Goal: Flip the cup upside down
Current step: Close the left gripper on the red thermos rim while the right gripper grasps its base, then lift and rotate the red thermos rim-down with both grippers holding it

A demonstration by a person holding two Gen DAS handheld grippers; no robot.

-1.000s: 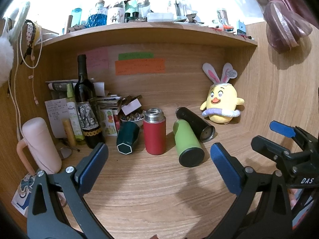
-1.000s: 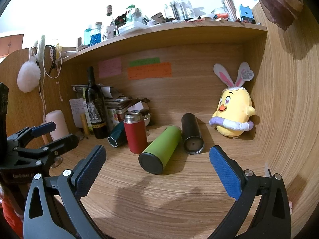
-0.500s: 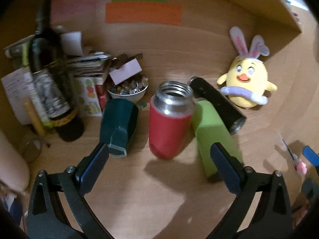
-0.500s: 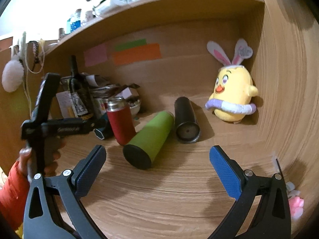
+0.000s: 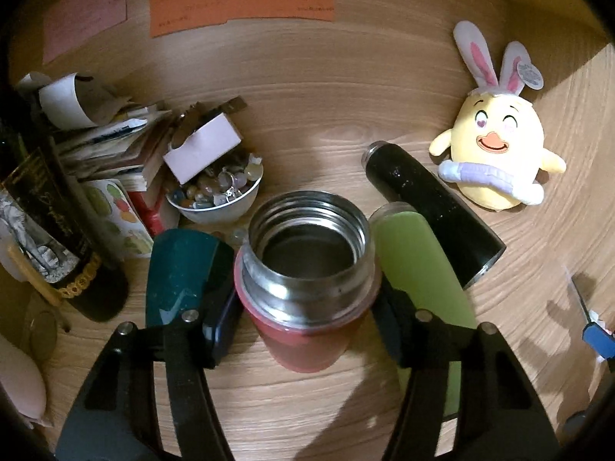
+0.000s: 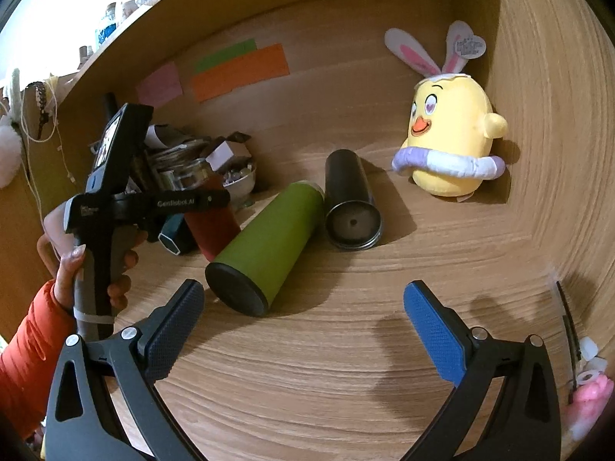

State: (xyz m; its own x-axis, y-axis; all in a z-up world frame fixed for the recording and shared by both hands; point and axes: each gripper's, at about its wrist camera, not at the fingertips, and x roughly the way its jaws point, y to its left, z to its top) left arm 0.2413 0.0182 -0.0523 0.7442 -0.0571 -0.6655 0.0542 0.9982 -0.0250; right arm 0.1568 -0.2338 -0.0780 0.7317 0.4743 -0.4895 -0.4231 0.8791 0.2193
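Observation:
A red cup [image 5: 303, 330] with a steel open mouth [image 5: 307, 246] stands upright on the wooden desk [image 5: 292, 399]. My left gripper [image 5: 303, 319] has its two pads against the cup's sides just under the steel neck, shut on it. In the right wrist view the left gripper [image 6: 153, 203] hides most of the red cup [image 6: 215, 230]. My right gripper [image 6: 303, 322] is open and empty, held over bare desk in front of the lying cups.
A green cup [image 5: 419, 269] and a black cup [image 5: 430, 207] lie on their sides right of the red one; a teal cup [image 5: 184, 269] lies to its left. A wine bottle [image 5: 57, 230], papers, a bowl of stones [image 5: 219, 192] and a yellow plush chick [image 5: 496, 157] stand behind.
My left gripper moved forward and down over the red cup and closed its pads on the sides. My right gripper stayed open and barely moved.

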